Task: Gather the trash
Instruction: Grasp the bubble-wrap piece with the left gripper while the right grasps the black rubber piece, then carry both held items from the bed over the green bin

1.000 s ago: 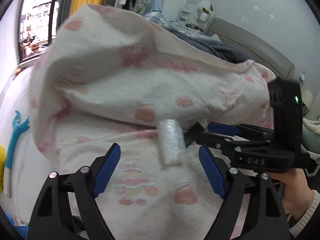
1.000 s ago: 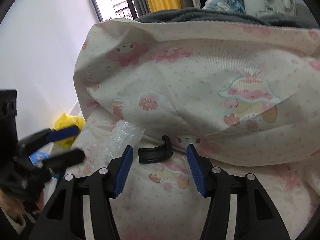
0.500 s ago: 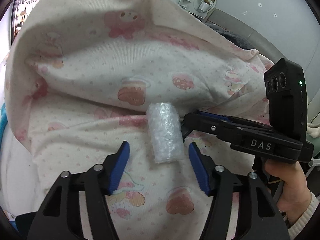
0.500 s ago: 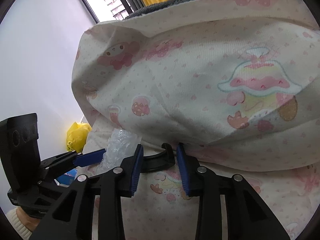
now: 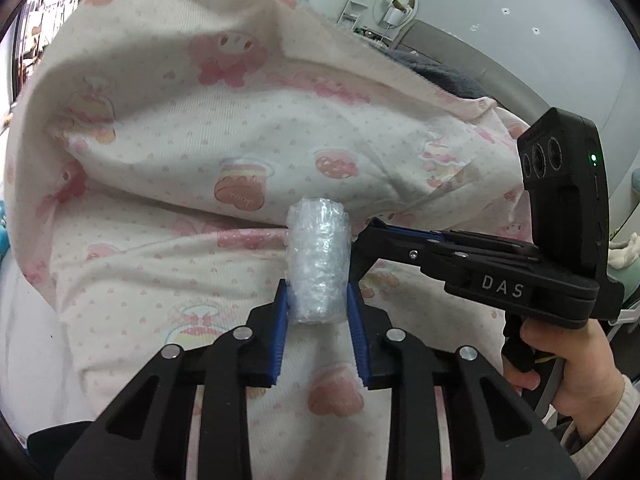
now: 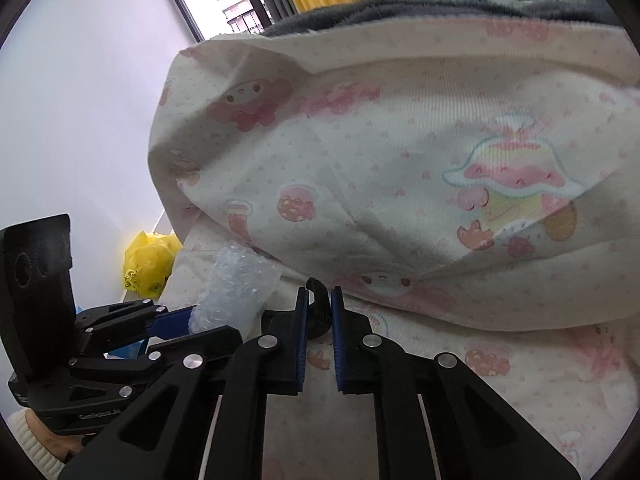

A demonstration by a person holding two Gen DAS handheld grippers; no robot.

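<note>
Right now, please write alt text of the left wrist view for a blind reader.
The left gripper is closing its blue pads on a clear bubble-wrap roll lying on a cream bedcover with pink cartoon prints. The right gripper, held by a hand, reaches in beside the roll.

Left gripper (image 5: 318,300), black with blue pads, closing on a white roll of bubble wrap (image 5: 318,264) lying on a cream quilt with pink cartoon prints (image 5: 200,152); both pads touch its sides. At right, the black right gripper (image 5: 362,240), marked "DAS", held by a hand (image 5: 568,364) in a white cuff, points at the roll's far side.
</note>
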